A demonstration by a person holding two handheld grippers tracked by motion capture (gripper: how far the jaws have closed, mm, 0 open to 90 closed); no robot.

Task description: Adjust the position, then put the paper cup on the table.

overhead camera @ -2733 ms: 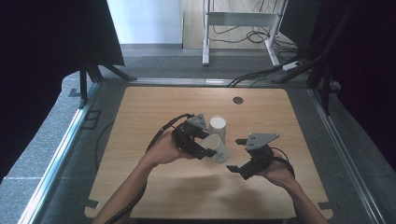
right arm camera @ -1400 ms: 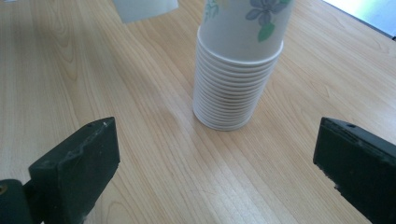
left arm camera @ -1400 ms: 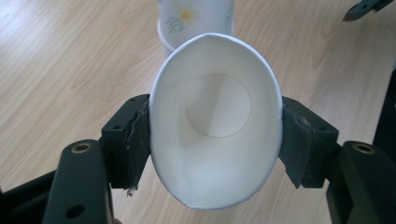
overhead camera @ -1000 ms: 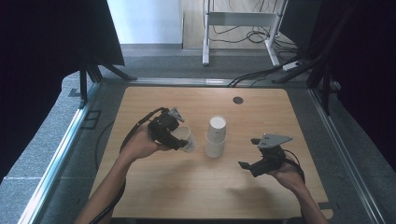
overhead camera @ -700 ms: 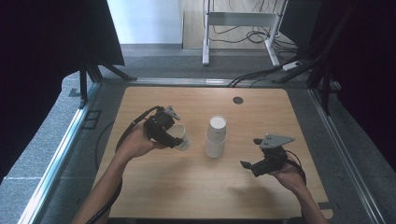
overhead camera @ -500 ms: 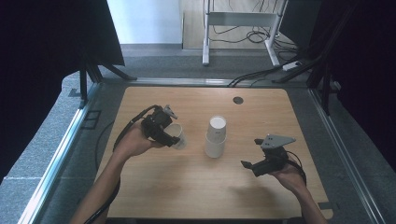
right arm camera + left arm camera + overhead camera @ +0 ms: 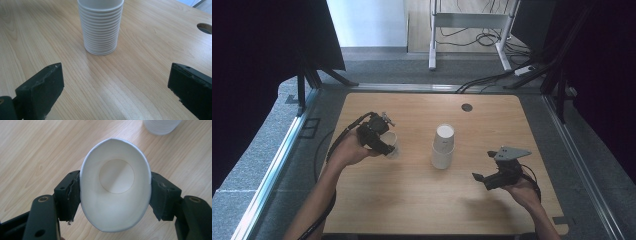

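So the left tongs (image 7: pixel 115 195) have a single white paper cup (image 7: pixel 115 187) clamped between the two black pads, and the squeeze is hard enough that the rim is pushed into an oval. In the left gripper view you look straight down into the cup's mouth and can see the round bottom inside, with one pad on each side of the wall. From the high view, that cup (image 7: pixel 391 145) sits at the left side of the wooden worktop (image 7: pixel 412 200), held at the left tongs (image 7: pixel 384 142) with the mouth turned toward the gripper; can't tell from up there whether it touches the wood or hangs just over it. The stack of cups (image 7: pixel 443 147) stands upright upside down near the middle of the worktop, well apart from the held cup, and its ribbed rims show nicely in the right gripper view (image 7: pixel 100 27). The right tongs (image 7: pixel 115 87) are spread wide with nothing between them, just bare wood, pointed at the stack but well short of it. In the high view the right tongs (image 7: pixel 479 179) sit low at the right side of the worktop. There's a small dark round hole (image 7: pixel 467 107) near the far edge.
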